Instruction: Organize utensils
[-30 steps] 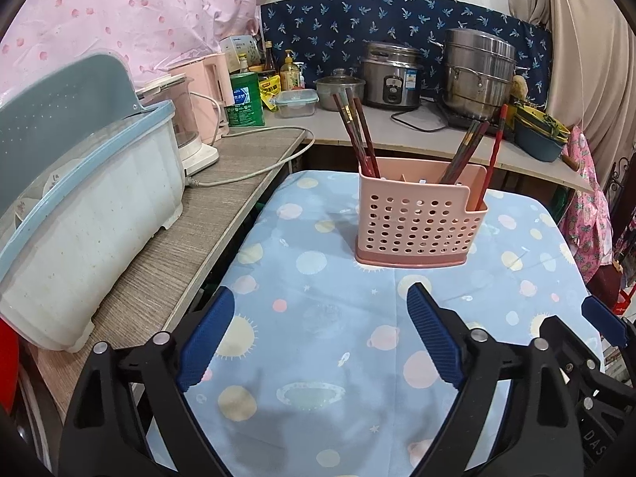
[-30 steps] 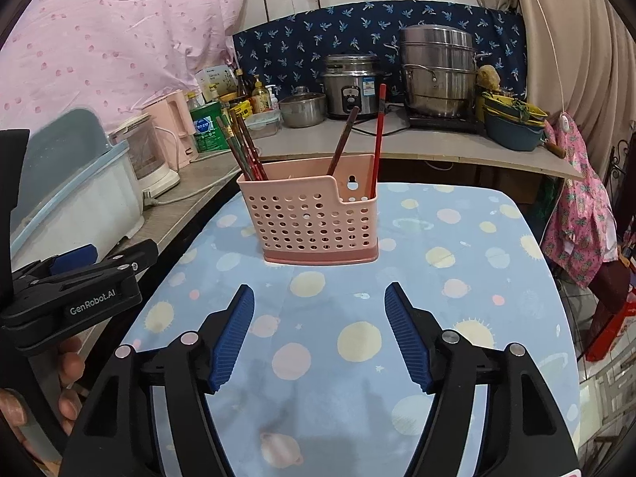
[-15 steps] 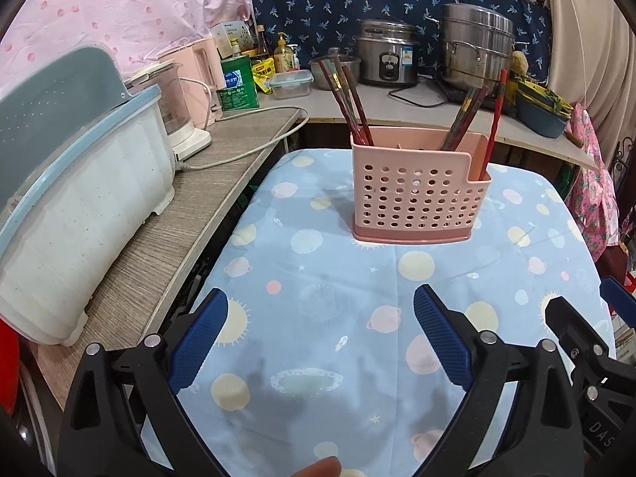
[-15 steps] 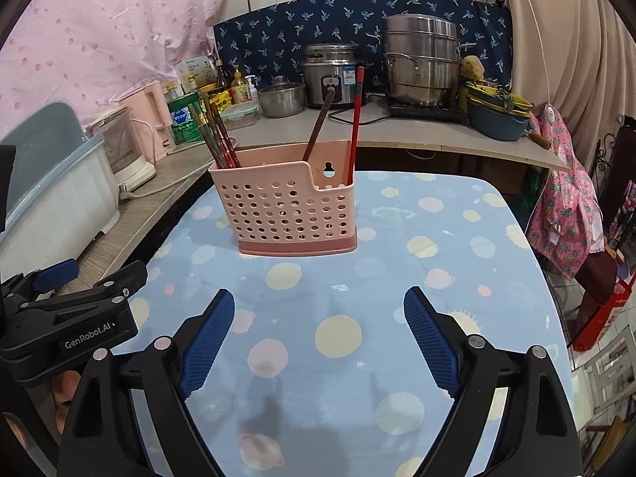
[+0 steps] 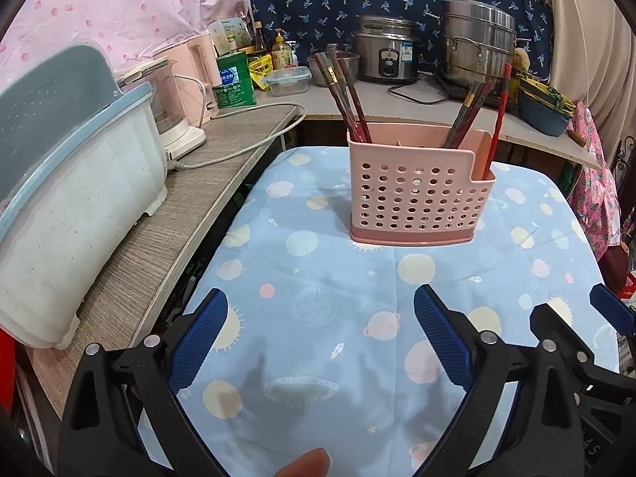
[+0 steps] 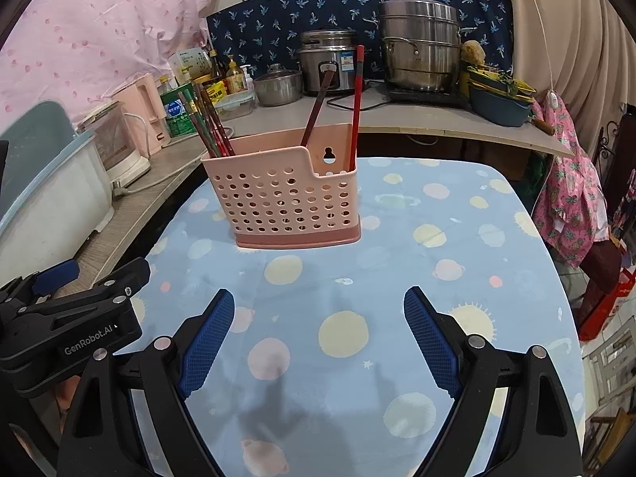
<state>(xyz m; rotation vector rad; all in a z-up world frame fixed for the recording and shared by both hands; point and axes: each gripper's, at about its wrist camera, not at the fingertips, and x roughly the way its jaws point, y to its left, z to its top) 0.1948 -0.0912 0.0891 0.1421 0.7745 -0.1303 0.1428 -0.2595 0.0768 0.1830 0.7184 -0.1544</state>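
Observation:
A pink perforated utensil holder [image 5: 421, 194] [image 6: 286, 194] stands upright on the blue planet-print tablecloth [image 5: 318, 278]. Dark chopsticks [image 5: 346, 95] lean in its left compartment, and more chopsticks [image 5: 469, 115] plus a red one [image 5: 499, 119] stand on its right side. My left gripper [image 5: 320, 298] hangs open over bare cloth, well short of the holder, nothing between its blue pads. My right gripper [image 6: 318, 296] is also wide open and empty, equally short of the holder. The two grippers sit side by side; the left gripper's body [image 6: 79, 310] shows in the right wrist view.
A white and blue dish bin [image 5: 71, 198] and a cabled kettle [image 5: 175, 111] occupy the left counter. A rice cooker [image 5: 385, 51] and steel pot [image 5: 477, 43] stand on the back counter. Pink clothing [image 6: 568, 183] hangs past the table's right edge. A fingertip [image 5: 306, 463] shows at the bottom.
The right gripper's jaws have spread wider. Both views have sunk slightly toward the cloth, and a fingertip has appeared at the bottom of the left wrist view.

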